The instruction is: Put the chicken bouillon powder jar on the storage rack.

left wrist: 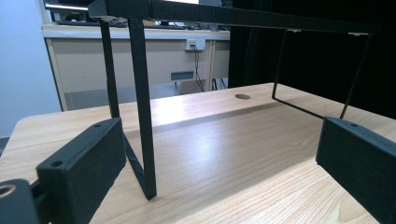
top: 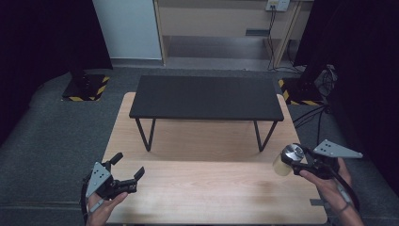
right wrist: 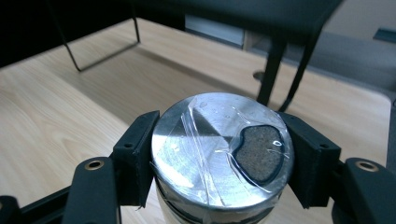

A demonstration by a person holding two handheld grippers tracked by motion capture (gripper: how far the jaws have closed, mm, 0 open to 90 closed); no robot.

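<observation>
high view: right tool [top: 292, 161] holding jar [top: 288, 159] over table [top: 207, 188] right edge | left gripper view: left tool [left wrist: 219, 158] gaping empty beside rack [left wrist: 140, 93] leg | right gripper view: jaws clamping jar lid [right wrist: 219, 154]; taped metal looking slick, risking slip

lower body of the metal-lidded jar [right wrist: 219, 154] cut off by the bottom edge in the right gripper view, its sides covered by the jaws; black shelf [left wrist: 243, 16] top cropped in the left gripper view; person's forearms cut at the high view's bottom edge
</observation>
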